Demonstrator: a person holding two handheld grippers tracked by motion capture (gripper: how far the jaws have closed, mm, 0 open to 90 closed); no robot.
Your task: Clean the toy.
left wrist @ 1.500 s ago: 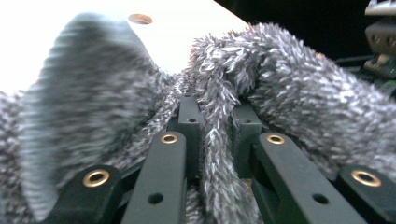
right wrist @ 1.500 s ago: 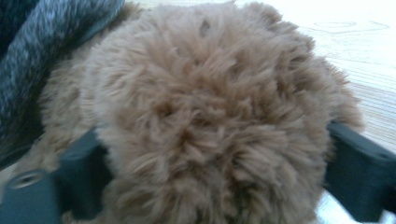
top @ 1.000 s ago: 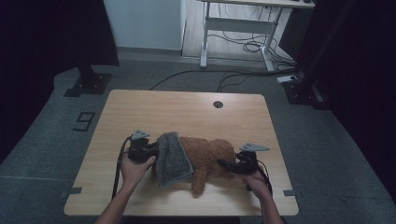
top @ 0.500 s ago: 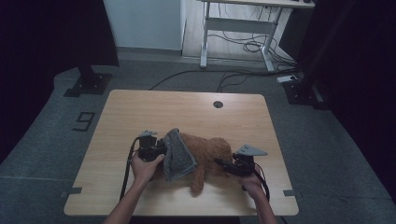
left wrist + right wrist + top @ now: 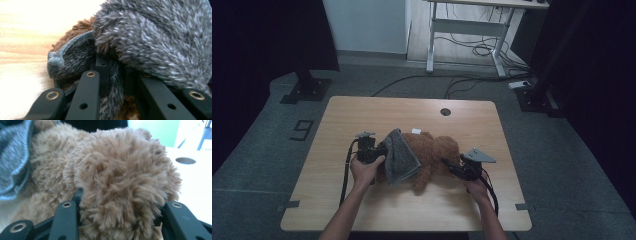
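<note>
A brown plush bear [image 5: 434, 150] lies in the middle of the wooden table [image 5: 362, 110]. A grey fuzzy cloth [image 5: 401, 157] is draped over its left part. My left gripper [image 5: 379, 151] is at the cloth's left edge. In the left gripper view its jaws [image 5: 113, 65] are shut on a fold of the grey cloth [image 5: 155, 37], with brown fur showing beneath. My right gripper [image 5: 451, 167] is at the bear's right side. Its jaws [image 5: 120, 202] have just been closing and now press on both sides of a round fluffy part of the bear [image 5: 120, 170]. The grey cloth [image 5: 12, 157] lies beyond.
A small white tag [image 5: 416, 131] lies just behind the bear, and a round cable hole [image 5: 445, 111] sits near the table's far edge. On the floor behind are a white desk frame [image 5: 472, 30] with cables and black stands [image 5: 307, 85].
My left hand has moved right with the grey cloth, pulling it further over the bear. The right gripper's jaws have narrowed around the bear, and that hand has stayed in place.
</note>
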